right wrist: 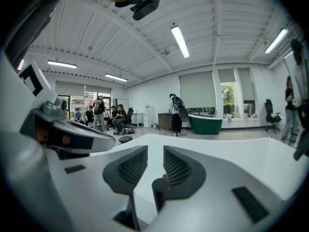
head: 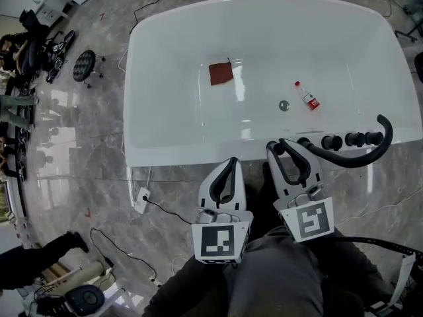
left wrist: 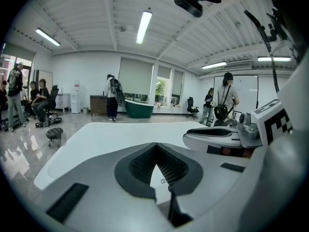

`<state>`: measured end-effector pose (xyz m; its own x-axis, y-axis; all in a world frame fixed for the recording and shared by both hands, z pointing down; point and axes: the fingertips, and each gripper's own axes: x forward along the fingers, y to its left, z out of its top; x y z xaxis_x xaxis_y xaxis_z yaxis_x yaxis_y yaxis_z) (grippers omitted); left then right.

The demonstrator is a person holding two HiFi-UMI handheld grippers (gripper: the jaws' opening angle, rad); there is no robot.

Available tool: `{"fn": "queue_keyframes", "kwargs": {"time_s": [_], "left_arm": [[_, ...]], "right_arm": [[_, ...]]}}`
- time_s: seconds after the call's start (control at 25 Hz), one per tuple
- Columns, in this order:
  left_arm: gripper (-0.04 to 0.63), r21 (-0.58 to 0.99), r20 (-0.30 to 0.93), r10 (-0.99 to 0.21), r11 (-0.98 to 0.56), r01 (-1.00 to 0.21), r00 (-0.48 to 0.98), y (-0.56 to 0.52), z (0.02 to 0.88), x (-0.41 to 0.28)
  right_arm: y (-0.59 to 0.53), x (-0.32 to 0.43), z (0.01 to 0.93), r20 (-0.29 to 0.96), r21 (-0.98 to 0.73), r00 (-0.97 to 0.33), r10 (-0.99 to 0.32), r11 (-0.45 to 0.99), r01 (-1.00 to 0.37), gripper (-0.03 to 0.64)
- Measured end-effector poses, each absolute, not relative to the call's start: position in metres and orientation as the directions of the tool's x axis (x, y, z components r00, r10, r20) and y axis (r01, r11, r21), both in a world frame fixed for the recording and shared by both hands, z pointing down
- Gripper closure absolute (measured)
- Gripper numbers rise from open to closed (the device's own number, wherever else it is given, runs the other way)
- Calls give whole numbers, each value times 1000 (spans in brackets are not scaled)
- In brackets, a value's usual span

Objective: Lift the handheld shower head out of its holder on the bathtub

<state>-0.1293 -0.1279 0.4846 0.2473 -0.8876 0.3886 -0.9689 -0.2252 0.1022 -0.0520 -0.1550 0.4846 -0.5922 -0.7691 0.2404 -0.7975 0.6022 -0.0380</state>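
Left fingers [left wrist: 140,166] clenched, tips pressed together, nothing caught in the closed loop behind them. Right fingers [right wrist: 179,168] released, pads standing apart, only white tub showing through the gap, gripping nothing. Both held low by the near rim of the white bathtub [head: 172,152], the right ones reaching a little further over it and close beside a row of black fittings [head: 330,142] on that rim. Handheld shower head [head: 365,138] apparently at the right end of that row, resting in its holder, outline hard to separate from the knobs. Black hose [head: 350,162] sweeping from near the right fingertips, dipping on the floor side of the rim and curling back up at the far right. Inside the basin, well apart: a red-brown cloth [head: 221,72], a round drain [head: 284,105], and just right of it a small bottle [head: 307,96] with a red label, lying on its side. Around the tub, polished grey marble-look floor [head: 99,150], with a white plug box [head: 141,199] and its cable near the left end of the near side and a black stool [head: 84,65] further left. Beyond, a big white hall: ribbed ceiling, strip lights [left wrist: 144,25], tall windows, a dark green tub [left wrist: 139,108] by the far wall, people standing and sitting.
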Motion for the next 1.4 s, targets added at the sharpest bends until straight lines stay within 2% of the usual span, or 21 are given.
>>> {"fn": "queue_keyframes", "kwargs": {"time_s": [0.52,0.84,1.04,1.4], "left_arm": [[592,101,406,-882,-216,-971,239,-145,516,-130],[592,106,438,-867,-213,-971,238,-152,537,-131],[592,105,442,-861,-229,-968,251,-154,533,-127],[592,97,458,-857,-217,-971,237,-156,551,-131]], "right_arm": [[-171,-49,521,255,-23,-588,-767,604,-797,511],[-174,-49,525,214,-11,-593,-777,605,-796,503],[-173,-52,525,233,-9,-604,-763,619,-785,472],[-176,-51,558,283,-12,-600,-749,623,-783,471]]}}
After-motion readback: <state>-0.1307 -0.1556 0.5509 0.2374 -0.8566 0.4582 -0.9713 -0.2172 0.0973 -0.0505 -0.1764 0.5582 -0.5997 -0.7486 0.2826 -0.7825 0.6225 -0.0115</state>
